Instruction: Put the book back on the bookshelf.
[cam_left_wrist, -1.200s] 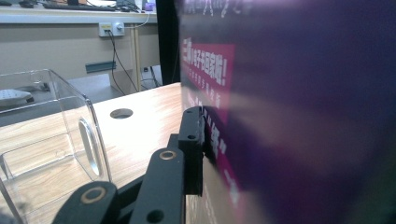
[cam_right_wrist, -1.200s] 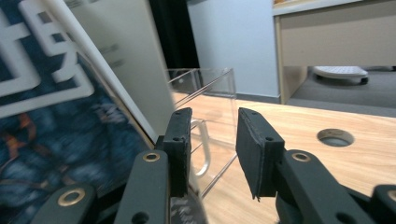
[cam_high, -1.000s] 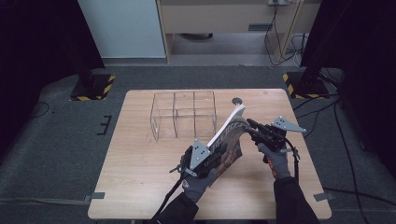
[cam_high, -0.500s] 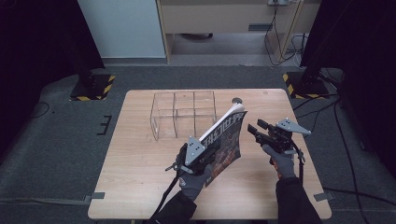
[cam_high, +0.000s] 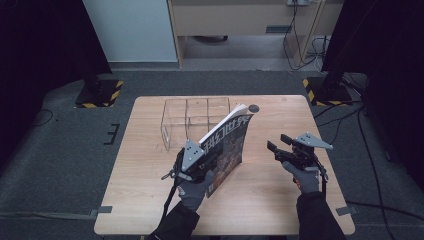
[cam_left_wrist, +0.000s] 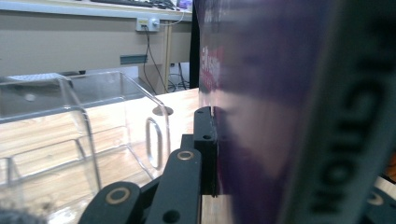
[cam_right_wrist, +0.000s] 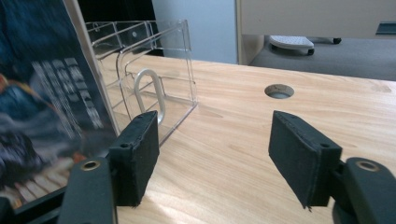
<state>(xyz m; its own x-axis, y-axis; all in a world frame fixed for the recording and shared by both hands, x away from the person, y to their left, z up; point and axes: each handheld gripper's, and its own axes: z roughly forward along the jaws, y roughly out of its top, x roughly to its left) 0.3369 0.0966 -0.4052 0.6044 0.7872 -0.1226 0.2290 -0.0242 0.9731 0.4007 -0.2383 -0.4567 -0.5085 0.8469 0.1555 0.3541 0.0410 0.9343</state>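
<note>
Your left gripper (cam_high: 212, 159) pinches one magazine (cam_high: 230, 145) and holds it standing up on the wooden table (cam_high: 150, 200), tilted a little, with its bottom edge on the wood. You have two grippers, one in each hand. In the left gripper view, one black jaw is pressed flat against the magazine's (cam_left_wrist: 280, 116) shiny cover, and the other jaw is hidden behind it. Your right gripper (cam_high: 278, 146) is off to the right, well apart from the magazine, and its two jaws are spread wide with nothing between them. In the right gripper view you can see bare table (cam_right_wrist: 243, 140) in the gap between the two black pads (cam_right_wrist: 135, 156). One clear plastic box (cam_high: 192, 117) with dividers sits on the far side of the table, just behind the magazine. It looks like it has three slots across, but its walls are hard to count. One small round hole (cam_high: 254, 108) is in the tabletop near the far edge.
</note>
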